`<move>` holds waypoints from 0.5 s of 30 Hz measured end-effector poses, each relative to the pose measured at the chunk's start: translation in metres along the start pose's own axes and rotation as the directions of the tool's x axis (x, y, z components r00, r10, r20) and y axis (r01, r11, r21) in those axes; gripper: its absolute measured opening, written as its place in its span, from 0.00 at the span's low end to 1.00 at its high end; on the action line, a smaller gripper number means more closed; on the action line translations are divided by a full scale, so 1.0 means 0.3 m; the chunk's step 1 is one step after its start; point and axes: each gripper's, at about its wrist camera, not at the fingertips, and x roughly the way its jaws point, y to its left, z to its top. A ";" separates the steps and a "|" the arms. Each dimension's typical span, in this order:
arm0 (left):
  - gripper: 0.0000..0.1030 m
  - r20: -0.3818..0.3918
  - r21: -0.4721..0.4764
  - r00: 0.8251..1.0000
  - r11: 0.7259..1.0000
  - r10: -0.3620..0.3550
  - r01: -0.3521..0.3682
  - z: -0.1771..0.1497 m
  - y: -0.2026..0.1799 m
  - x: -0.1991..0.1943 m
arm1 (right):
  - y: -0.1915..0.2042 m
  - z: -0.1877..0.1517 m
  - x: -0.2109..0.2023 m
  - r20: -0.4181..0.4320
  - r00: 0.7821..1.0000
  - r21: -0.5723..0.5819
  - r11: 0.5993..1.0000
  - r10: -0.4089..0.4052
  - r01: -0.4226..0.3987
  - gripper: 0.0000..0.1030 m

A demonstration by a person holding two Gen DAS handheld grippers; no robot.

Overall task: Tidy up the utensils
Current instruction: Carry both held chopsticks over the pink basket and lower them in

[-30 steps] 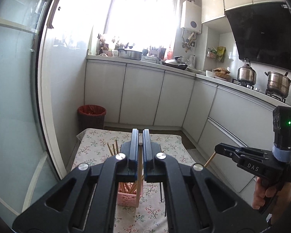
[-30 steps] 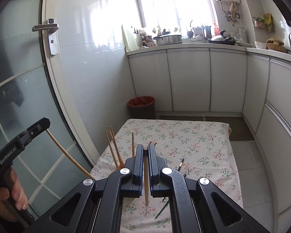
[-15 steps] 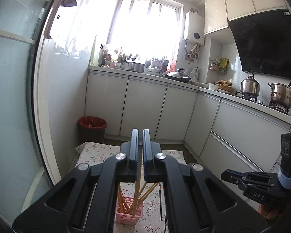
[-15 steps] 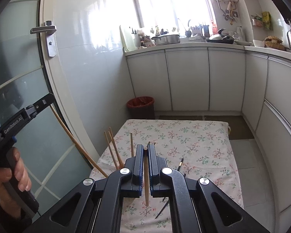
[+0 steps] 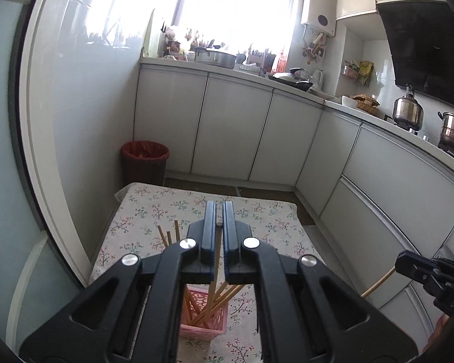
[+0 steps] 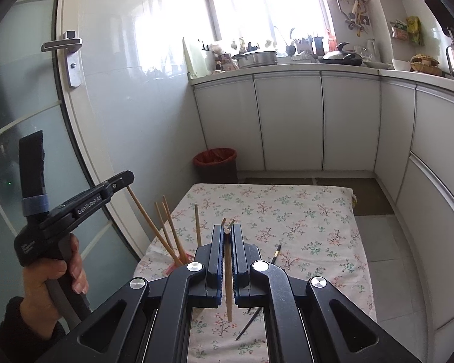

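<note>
1. Step in hand: the wooden chopsticks are being gathered into the pink basket (image 5: 203,317), which stands at the lower centre of the left-wrist frame on the floral tabletop (image 6: 302,211). Several chopsticks already lean inside it.
2. Left gripper (image 5: 218,236): its jaws are closed on one wooden chopstick (image 5: 216,260), whose lower end reaches down into the basket mouth.
3. Right gripper (image 6: 227,242): its jaws are clamped on a second wooden chopstick (image 6: 228,287), hanging upright above the cloth at lower centre of the right-wrist frame, well right of the basket.
4. A dark chopstick (image 6: 277,252) lies loose on the tabletop, right of centre.
5. Next move, as a judgement: the left gripper should release its stick into the basket; the right one must then travel left to do likewise.
</note>
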 end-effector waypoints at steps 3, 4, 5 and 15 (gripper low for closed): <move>0.04 -0.064 -0.029 0.998 1.000 0.005 -0.007 -0.012 0.021 0.038 | -0.001 0.000 0.004 -0.002 1.000 0.001 1.000 -0.001 0.001 0.04; 0.04 -0.086 -0.036 0.996 0.999 0.007 -0.010 -0.016 0.027 0.050 | -0.001 0.000 0.004 -0.003 1.000 0.002 1.000 0.000 0.000 0.04; 0.04 -0.105 -0.041 0.994 0.999 0.010 -0.015 -0.020 0.032 0.063 | -0.001 0.001 0.005 -0.003 1.000 0.003 1.000 0.000 0.000 0.04; 0.11 -0.161 -0.042 0.986 0.998 0.037 -0.044 -0.015 0.043 0.136 | 0.001 0.010 0.006 0.006 1.000 0.023 1.000 0.022 -0.022 0.04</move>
